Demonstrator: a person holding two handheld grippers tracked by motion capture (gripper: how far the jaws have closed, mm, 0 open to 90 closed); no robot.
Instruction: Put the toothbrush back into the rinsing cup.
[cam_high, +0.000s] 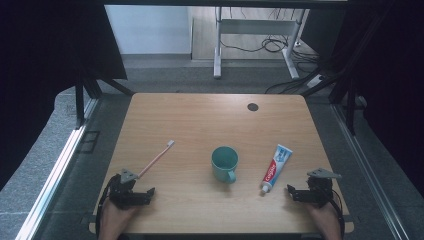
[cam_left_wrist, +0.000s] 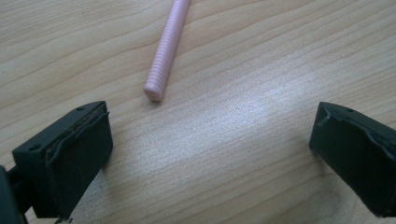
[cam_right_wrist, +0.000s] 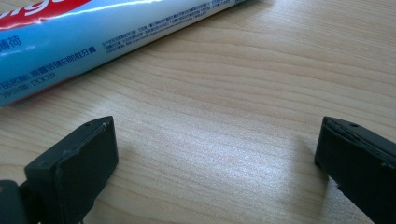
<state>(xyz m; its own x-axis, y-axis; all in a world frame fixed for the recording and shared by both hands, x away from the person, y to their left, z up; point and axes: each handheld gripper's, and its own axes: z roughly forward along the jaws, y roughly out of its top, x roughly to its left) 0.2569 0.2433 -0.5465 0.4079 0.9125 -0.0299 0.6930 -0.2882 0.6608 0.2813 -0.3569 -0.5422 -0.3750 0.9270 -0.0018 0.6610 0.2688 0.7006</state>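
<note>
Lying just ahead of spread left claw (cam_left_wrist: 210, 154): pink toothbrush (cam_left_wrist: 166, 51) (handle end nearest); right claw (cam_right_wrist: 217, 158) spread beside toothpaste tube (cam_right_wrist: 93, 32).

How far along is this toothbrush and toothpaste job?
Nothing looks done yet: the pink toothbrush, toothpaste tube and teal mug lie apart on the table. In hand: nothing. The left gripper is open just short of the toothbrush handle, and the right gripper is open beside the tube. Left: every grasp and move, probably starting with these two.
</note>
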